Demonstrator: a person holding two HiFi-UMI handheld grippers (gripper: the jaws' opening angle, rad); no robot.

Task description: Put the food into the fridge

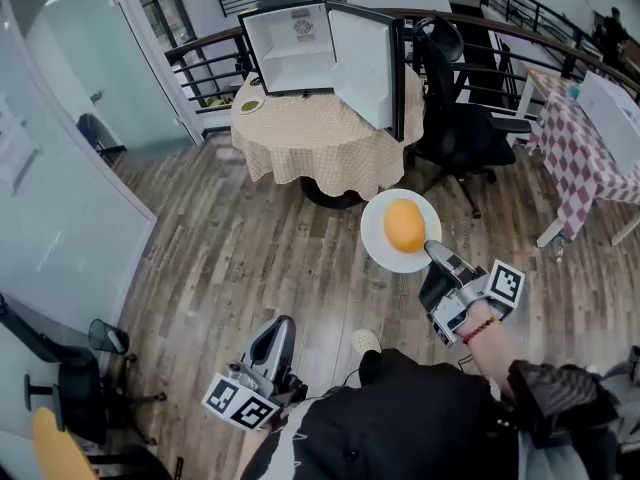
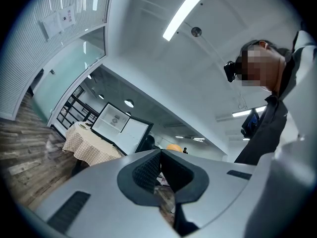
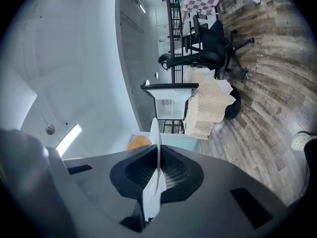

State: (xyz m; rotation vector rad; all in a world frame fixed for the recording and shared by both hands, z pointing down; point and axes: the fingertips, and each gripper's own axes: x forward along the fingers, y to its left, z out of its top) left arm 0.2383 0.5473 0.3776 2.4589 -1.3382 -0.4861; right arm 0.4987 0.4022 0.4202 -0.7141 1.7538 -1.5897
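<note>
1. Food point(image 1: 404, 225), a smooth orange-yellow oval, lies on a round white plate point(image 1: 378, 236).
2. Right gripper point(image 1: 432, 251) clamps the plate's rim, well short of the open fridge point(image 1: 295, 53).
3. Left gripper point(image 1: 282, 324) is closed, empty.

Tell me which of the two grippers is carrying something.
The right gripper: its fingers pinch the rim of the white plate bearing the orange food. The left gripper is shut, with nothing between its fingers.

Shows only a sliver of the orange food point(image 2: 174, 147) over the left gripper point(image 2: 160, 155) (left gripper view); cuts the checkered table point(image 1: 580, 153) off at the right edge.
</note>
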